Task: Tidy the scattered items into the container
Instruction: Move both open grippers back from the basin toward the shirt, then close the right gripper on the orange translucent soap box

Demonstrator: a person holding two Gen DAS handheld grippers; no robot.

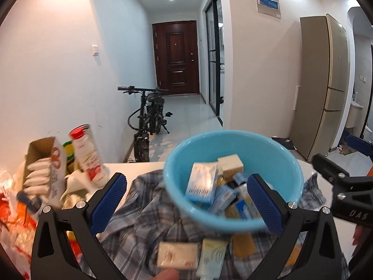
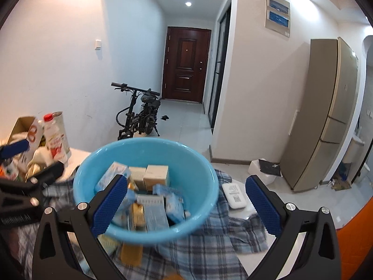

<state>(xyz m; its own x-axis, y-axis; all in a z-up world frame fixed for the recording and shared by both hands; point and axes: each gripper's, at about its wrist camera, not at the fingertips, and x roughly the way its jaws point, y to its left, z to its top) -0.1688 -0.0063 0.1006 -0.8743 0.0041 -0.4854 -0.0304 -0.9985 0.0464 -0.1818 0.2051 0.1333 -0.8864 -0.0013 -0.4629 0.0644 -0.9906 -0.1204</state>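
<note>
Hovering with both the left gripper (image 1: pixel 186 194) and right gripper (image 2: pixel 185 199) spread and empty over the blue bowl (image 1: pixel 186 144) on the plaid shirt (image 1: pixel 144 212) — risking nudging it and spilling boxes.

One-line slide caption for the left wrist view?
Open left hand-held gripper above plaid cloth, facing blue bowl of small boxes.
</note>
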